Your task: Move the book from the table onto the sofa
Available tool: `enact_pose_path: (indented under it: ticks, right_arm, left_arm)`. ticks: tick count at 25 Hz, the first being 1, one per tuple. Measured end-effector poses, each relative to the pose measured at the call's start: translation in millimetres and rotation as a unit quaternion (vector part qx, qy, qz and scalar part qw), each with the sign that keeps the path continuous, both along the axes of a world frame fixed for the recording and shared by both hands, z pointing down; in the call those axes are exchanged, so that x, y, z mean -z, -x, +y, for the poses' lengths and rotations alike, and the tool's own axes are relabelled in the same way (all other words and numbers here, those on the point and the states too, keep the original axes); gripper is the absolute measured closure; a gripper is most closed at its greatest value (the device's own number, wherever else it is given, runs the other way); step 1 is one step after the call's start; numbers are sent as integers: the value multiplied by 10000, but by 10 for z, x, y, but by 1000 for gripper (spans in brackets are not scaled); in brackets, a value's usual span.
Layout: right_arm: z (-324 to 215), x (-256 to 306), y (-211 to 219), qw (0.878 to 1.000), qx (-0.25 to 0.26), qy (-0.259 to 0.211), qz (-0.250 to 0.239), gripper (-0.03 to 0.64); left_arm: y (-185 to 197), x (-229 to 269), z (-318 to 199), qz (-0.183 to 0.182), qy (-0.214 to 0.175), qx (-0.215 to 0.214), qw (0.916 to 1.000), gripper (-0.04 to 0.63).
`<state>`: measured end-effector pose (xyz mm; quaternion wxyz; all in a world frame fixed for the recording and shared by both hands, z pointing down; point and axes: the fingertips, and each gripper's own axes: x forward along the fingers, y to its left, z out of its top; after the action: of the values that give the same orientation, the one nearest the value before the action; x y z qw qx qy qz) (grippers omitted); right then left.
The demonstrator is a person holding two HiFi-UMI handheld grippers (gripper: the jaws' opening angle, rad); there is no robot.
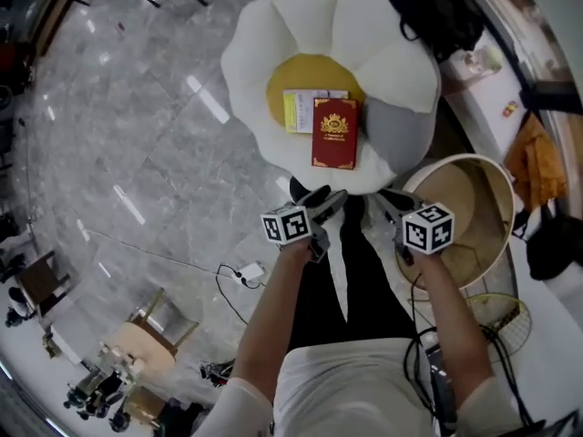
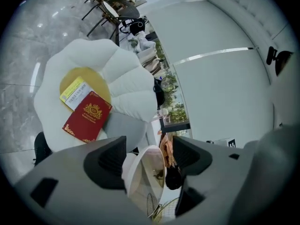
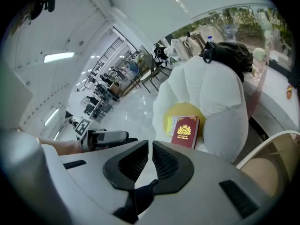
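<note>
Red book [image 1: 334, 133] lies flat on the white flower-shaped sofa [image 1: 273, 35], partly on its yellow centre & overlapping the edge of a yellow-white booklet [image 1: 301, 109]. It's clear of both grippers, out ahead of their tips w/ nothing touching it. L gripper [image 1: 328, 200] has its jaws partway apart w/ nothing between the pads, the book showing up and to the left in its own view. R gripper [image 1: 393, 200] has jaws closed together, empty, book straight ahead beyond them.
</note>
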<state>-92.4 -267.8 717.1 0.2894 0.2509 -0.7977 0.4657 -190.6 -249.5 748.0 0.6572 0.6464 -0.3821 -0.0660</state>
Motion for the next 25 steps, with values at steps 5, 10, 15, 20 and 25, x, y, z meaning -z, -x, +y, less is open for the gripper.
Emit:
enact_pose_path:
  ticks: [5,10,15,20,25]
  right_arm:
    - [-41,716,-83,9994,-63,-311,-133,565]
    - [16,1324,-142,9983,48,-555,-157,565]
    - [235,1911,-111,9953,303,-863,-302,565]
    - [545,2292,-30,9936,274,-996,-451,565]
    - [871,2528,172,9925,274,-1118,-418,565]
  left_arm:
    - [89,821,198,-167,-303,228,9991,338]
    - [273,1500,546,-442,-584,325,9968,424]
    - [338,2129,854,-350,-889,373,9947,484]
    - [584,2341,1129,-714,-1020,357,9916,522]
    - [717,2702,1378,-852,-1277,-75,9881,556]
